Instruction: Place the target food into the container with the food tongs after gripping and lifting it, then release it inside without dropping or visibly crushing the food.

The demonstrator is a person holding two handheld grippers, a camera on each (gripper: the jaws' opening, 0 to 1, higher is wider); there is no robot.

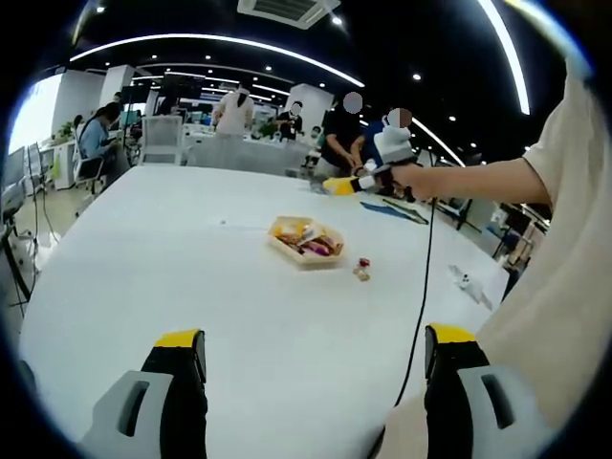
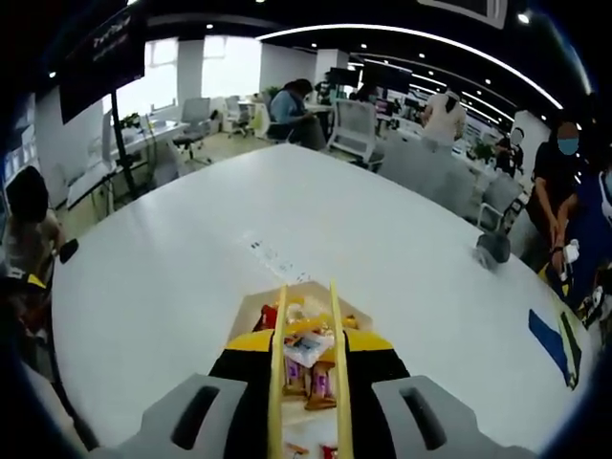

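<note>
In the left gripper view, the container [image 1: 306,241] sits mid-frame on the desk [image 1: 191,277], a food piece [image 1: 361,271] lying just right of it.

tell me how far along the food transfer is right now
Done: the container on the white table already holds several food pieces. In hand: the right gripper clamps the yellow tongs, whose tips hang over the container, seemingly around a pale wrapped piece. Left: one small food item lies outside beside the container. The left gripper is open and idle.
</note>
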